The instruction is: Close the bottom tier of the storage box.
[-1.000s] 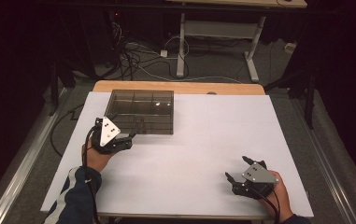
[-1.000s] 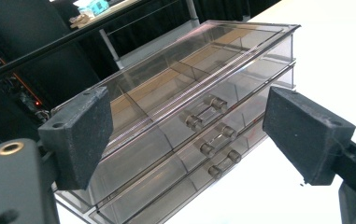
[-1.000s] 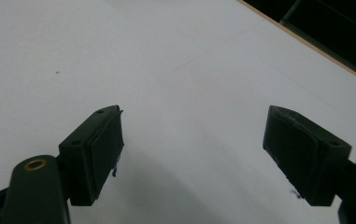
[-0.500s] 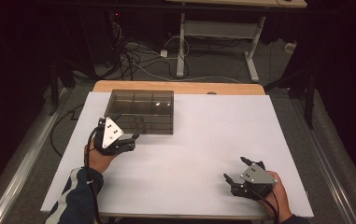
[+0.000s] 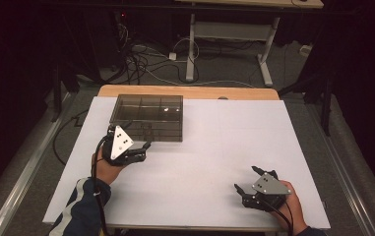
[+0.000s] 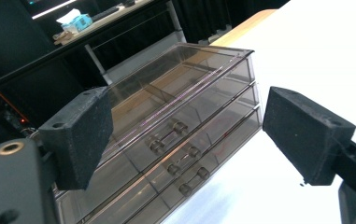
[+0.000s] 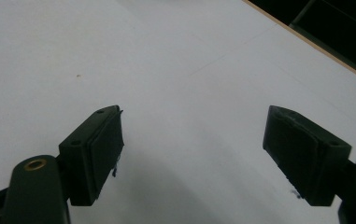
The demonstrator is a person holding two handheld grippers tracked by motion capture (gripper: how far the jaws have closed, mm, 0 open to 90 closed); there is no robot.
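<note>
Left gripper now closer to drawer box than second ago, jaws wide, box just ahead between them, handles facing. Likely about to pull drawer. Right gripper unmoved, jaws wide, over bare worktop.

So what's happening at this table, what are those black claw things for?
A person holds a two-jaw gripper in each hand over a white table. The left gripper is open and points at a clear plastic drawer box with three stacked drawers, all closed; it is near the small handles without touching them. The right gripper is open too, holding nothing, low over bare tabletop near the front right corner.
</note>
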